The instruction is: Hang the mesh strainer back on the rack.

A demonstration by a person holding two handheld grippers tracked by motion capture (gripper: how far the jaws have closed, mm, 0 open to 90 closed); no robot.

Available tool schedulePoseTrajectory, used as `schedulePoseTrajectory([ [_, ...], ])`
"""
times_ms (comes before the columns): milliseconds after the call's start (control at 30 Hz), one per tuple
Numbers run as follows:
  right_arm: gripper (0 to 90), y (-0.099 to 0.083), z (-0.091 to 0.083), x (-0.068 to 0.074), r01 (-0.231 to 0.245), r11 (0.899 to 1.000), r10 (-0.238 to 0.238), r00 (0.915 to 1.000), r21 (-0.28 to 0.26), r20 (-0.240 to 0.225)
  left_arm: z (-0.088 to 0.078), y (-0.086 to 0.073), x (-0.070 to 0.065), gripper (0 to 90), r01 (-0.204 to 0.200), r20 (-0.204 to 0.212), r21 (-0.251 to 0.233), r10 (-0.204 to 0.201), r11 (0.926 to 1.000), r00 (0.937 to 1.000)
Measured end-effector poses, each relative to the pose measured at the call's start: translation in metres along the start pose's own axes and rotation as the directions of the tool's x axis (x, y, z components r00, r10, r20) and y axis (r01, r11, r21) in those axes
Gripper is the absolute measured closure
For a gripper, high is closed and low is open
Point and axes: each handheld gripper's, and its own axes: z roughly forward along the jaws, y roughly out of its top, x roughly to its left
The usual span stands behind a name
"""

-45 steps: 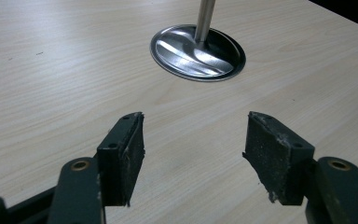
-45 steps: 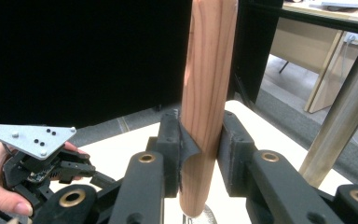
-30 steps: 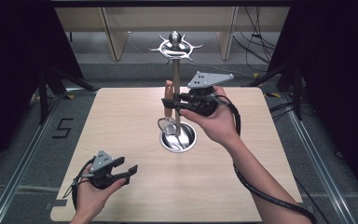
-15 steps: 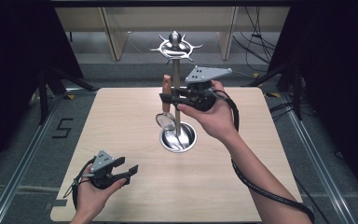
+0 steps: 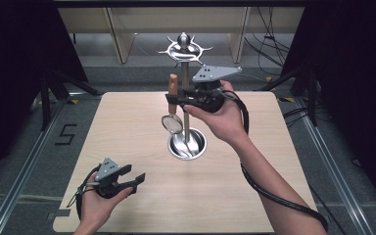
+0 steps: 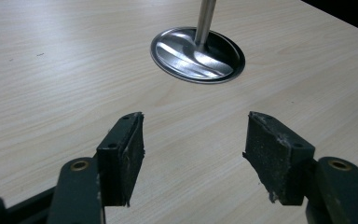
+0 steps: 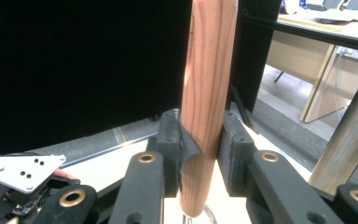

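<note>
Your right gripper (image 5: 175, 102) has carried the wooden-handled strainer (image 5: 173, 108) upward since a second ago, so it now hangs clear of the table (image 5: 127, 142), just left of the utensil stand (image 5: 186, 105). Its handle stands upright and its mesh bowl dangles above the stand's round steel base (image 5: 187, 144). That lift suggests you are bringing the strainer toward the hook crown (image 5: 184, 48) at the top of the pole, which remains above the handle's tip. The right gripper's jaws are clamped on the wooden handle (image 7: 206, 93), pads pressed to both sides. Your left gripper (image 5: 132, 180) rests low at the table's near left corner, jaws spread wide with bare tabletop between them.
</note>
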Motion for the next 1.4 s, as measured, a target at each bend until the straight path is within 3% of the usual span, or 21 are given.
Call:
schedulePoseTrajectory([
  [233, 73.8, 0.007, 0.001, -0.002, 0.009, 1.0, -0.009, 0.9999, -0.013, 0.007, 0.0, 0.0, 0.0, 36.5, 0.001, -0.001, -0.002, -0.001, 1.0, 1.0],
  [433, 73.8, 0.014, 0.003, -0.003, -0.011, 0.999, 0.011, 0.9999, -0.033, 0.001, 0.0, 0.0, 0.0, 36.5, -0.016, 0.0, 0.001, 0.016, 0.9999, 0.9999],
  [567, 73.8, 0.015, 0.002, -0.005, -0.034, 0.999, 0.034, 0.9994, -0.029, 0.001, 0.0, 0.0, 0.0, 36.4, 0.0, -0.001, 0.0, 0.0, 1.0, 1.0],
  [600, 73.8, 0.016, 0.002, -0.007, -0.016, 0.999, 0.016, 0.9999, -0.035, 0.002, 0.0, 0.0, 0.0, 36.5, 0.003, -0.003, 0.0, -0.003, 1.0, 1.0],
  [700, 73.8, 0.017, 0.002, -0.009, -0.02, 0.999, 0.02, 0.9998, -0.038, 0.004, 0.0, 0.0, 0.0, 36.4, -0.012, 0.004, 0.003, 0.012, 0.9999, 0.9999],
  [867, 73.8, 0.018, 0.003, -0.01, -0.054, 0.998, 0.054, 0.9986, -0.038, 0.0, 0.0, 0.0, 0.0, 36.5, -0.016, 0.006, 0.002, 0.016, 0.9999, 0.9999],
  [1033, 73.8, 0.018, 0.005, -0.013, -0.049, 0.998, 0.049, 0.9988, -0.041, 0.002, 0.001, 0.0, -0.001, 36.4, -0.001, 0.01, 0.0, 0.001, 1.0, 1.0],
  [1100, 73.8, 0.018, 0.004, -0.014, -0.072, 0.997, 0.072, 0.9974, -0.032, -0.001, 0.001, 0.0, -0.001, 36.4, -0.001, 0.01, 0.0, 0.001, 1.0, 1.0],
  [1133, 73.8, 0.019, 0.005, -0.017, -0.048, 0.998, 0.048, 0.9988, -0.044, 0.007, 0.001, 0.0, -0.001, 36.5, -0.003, 0.01, 0.002, 0.003, 1.0, 0.9999],
  [1167, 73.8, 0.018, 0.005, -0.016, -0.071, 0.997, 0.072, 0.9974, -0.035, 0.003, 0.001, 0.0, -0.001, 36.5, -0.001, 0.01, 0.0, 0.001, 1.0, 0.9999],
  [1400, 73.7, 0.017, 0.006, -0.022, -0.09, 0.995, 0.09, 0.9959, -0.033, 0.009, 0.001, 0.0, -0.002, 36.4, -0.006, 0.007, 0.0, 0.006, 1.0, 1.0],
])
